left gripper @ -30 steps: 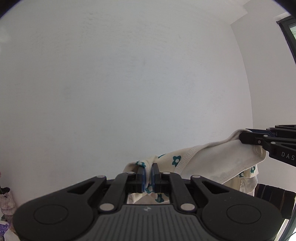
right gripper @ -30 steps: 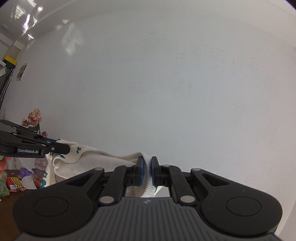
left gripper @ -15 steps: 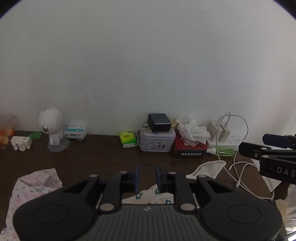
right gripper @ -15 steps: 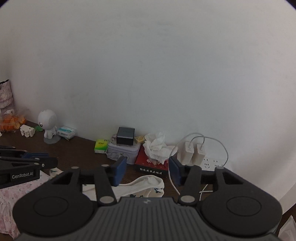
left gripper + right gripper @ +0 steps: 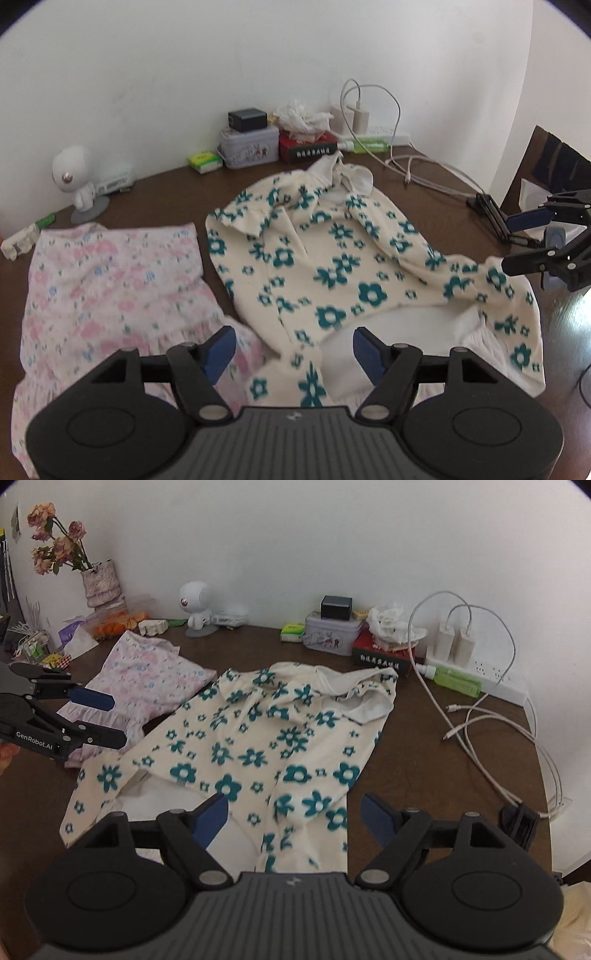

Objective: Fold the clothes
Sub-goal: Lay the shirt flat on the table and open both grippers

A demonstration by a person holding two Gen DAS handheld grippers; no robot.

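Hovering nearest, with jaws opening wide and gripping nothing: left hand-held gripper point(image 5: 291, 350), blue pads apart above the near hem of the cream garment with teal flowers point(image 5: 332, 266). Likewise opening over the same garment's near edge, pads clear of the cloth: right hand-held gripper point(image 5: 295, 819). Lying spread and rumpled on the dark wooden table point(image 5: 424, 738), collar pointing toward the wall, one sleeve trailing toward the right gripper's side. Lying just beside it on the left gripper's side, edges almost touching: pink floral garment point(image 5: 110, 280). Trailing across the table past the cream garment's far right corner: white cables point(image 5: 480, 716). Standing farther back along the wall: white round-headed robot figure point(image 5: 75, 177), green packet point(image 5: 204, 161), grey tin point(image 5: 249, 146) with a black box point(image 5: 246, 119) on top, red tissue box point(image 5: 308, 147) with crumpled tissue, green bottle point(image 5: 456, 681) lying on its side, white power strip point(image 5: 495, 679) with two chargers plugged in. Sitting at the far left corner in the right wrist view: vase of dried flowers point(image 5: 99, 583).
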